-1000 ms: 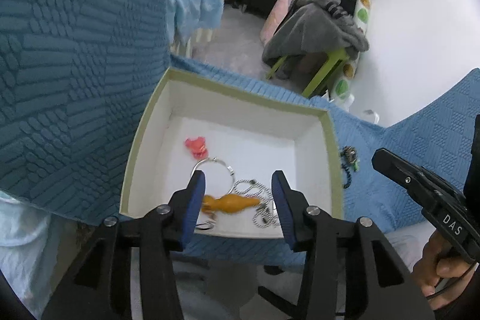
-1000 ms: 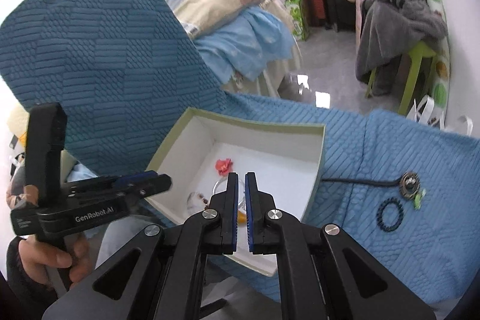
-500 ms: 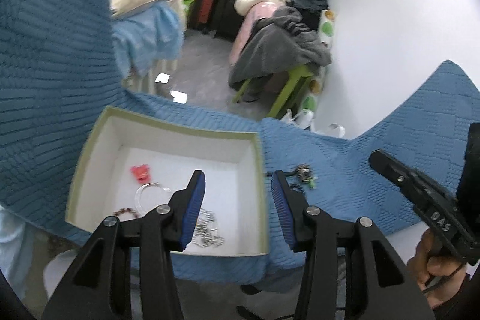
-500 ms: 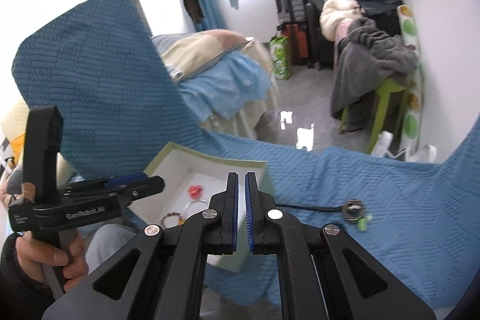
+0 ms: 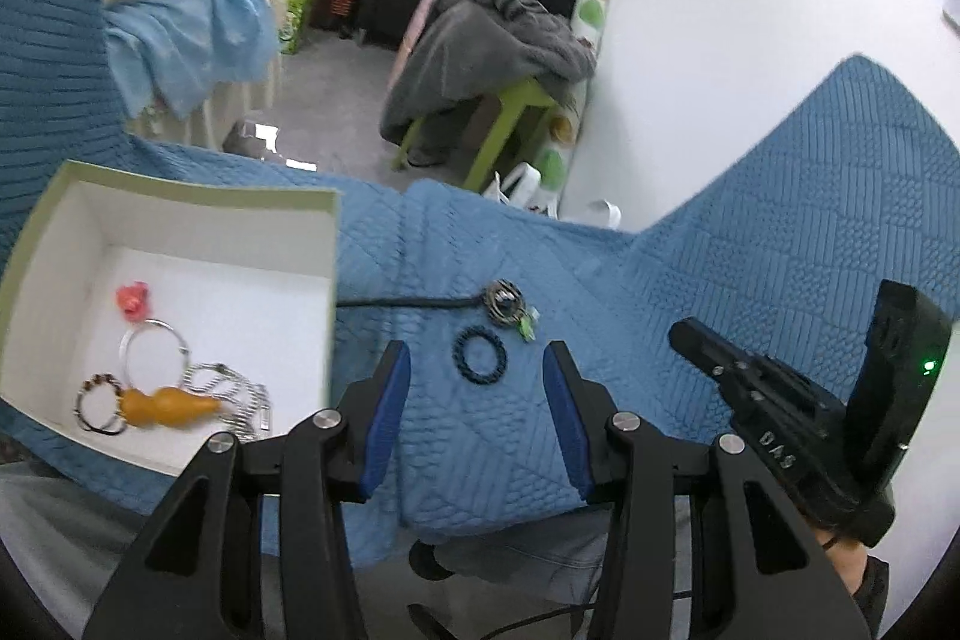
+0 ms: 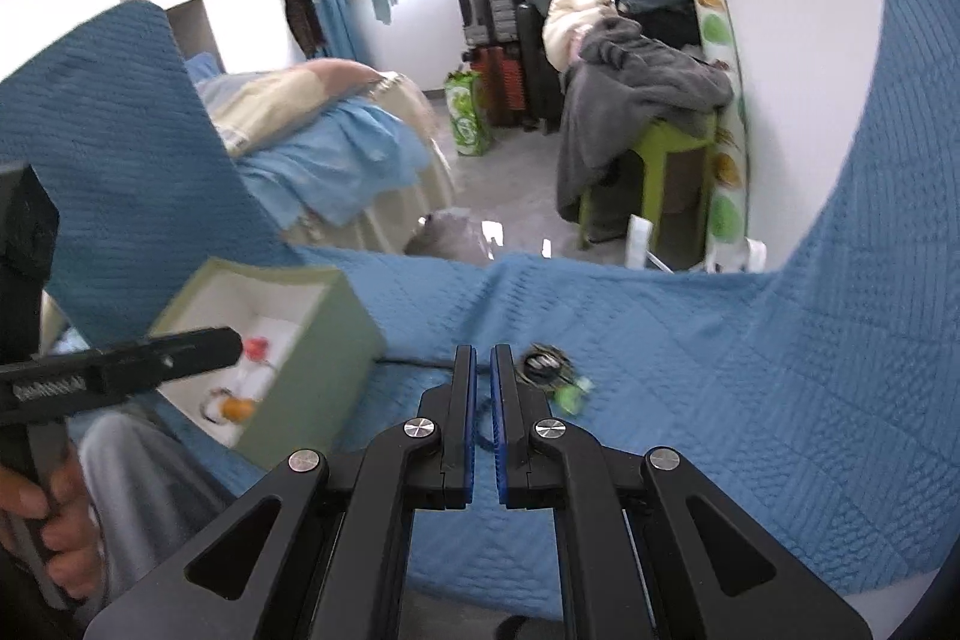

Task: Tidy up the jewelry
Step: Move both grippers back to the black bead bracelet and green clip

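A black beaded bracelet [image 5: 480, 381] lies flat on the blue quilted cover [image 5: 720, 280], seen between the fingers of my open, empty left gripper [image 5: 476, 358] held above it. Just beyond it rests a dark round pendant [image 5: 507, 307] on a black cord, with a small green charm [image 5: 528, 329] beside it. To the left stands an open green-rimmed box [image 5: 180, 195] holding a red piece [image 5: 133, 298], a silver hoop [image 5: 153, 352], an orange gourd charm [image 5: 168, 406], a small bead bracelet [image 5: 95, 403] and a chain [image 5: 240, 394]. My right gripper [image 6: 483, 358] is shut on nothing, close to the pendant [image 6: 543, 364].
The cover rises steeply at left and right and ends at a near edge, with grey trousers [image 5: 78, 532] below. Beyond it are a green stool [image 6: 660, 160] draped in grey clothes, suitcases [image 6: 492, 10] and a bed [image 6: 336, 142]. A hand [image 6: 36, 520] holds the left gripper.
Both grippers have swung right, from over the box to over the bracelet and pendant on the cover. The box now sits at the left. The jaws kept their openings.
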### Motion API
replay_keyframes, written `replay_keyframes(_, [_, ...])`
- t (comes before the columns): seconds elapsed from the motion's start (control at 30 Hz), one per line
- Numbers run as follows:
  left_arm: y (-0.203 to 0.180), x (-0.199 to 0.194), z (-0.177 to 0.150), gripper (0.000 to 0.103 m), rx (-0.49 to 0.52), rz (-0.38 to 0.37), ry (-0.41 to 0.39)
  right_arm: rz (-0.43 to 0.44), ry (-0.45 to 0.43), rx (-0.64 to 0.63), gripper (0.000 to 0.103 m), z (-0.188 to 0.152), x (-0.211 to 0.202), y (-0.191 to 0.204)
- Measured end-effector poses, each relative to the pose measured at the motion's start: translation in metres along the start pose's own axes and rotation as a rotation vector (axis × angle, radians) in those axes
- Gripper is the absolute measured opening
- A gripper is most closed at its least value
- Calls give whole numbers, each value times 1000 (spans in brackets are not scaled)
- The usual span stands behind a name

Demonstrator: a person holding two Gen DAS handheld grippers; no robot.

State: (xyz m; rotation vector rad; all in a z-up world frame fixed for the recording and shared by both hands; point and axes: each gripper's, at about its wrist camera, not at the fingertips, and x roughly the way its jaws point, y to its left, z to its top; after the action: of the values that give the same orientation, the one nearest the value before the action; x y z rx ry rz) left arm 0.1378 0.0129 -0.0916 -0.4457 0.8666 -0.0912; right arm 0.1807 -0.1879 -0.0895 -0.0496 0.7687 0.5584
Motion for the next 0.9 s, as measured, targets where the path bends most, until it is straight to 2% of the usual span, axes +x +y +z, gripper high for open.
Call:
replay_keyframes(0.27, [-35, 46, -24, 47, 87, -14, 85, 7, 68, 52, 4, -36, 39, -45])
replay_keyframes(0.37, [-38, 66, -30, 47, 100, -10, 115, 48, 103, 82, 11, -40, 59, -56])
replay_keyframes(0.47, [-37, 88, -34, 47, 104, -16, 147, 79, 120, 102, 23, -39, 73, -63])
replay_keyframes(0.53, [-35, 104, -38, 47, 105, -20, 185, 87, 128, 103, 24, -38, 82, -68])
replay_keyframes(0.6, [-33, 118, -39, 47, 113, 21, 199, 95, 159, 99, 24, -36, 97, -71])
replay_keyframes(0.7, [-28, 136, -41, 50, 114, 48, 217, 101, 190, 79, 24, -34, 114, -71])
replay_keyframes(0.8, [-26, 151, -42, 50, 135, 78, 255, 117, 220, 59, 24, -33, 132, -70])
replay_keyframes(0.9, [-23, 160, -41, 50, 147, 97, 259, 115, 254, 27, 24, -34, 148, -69])
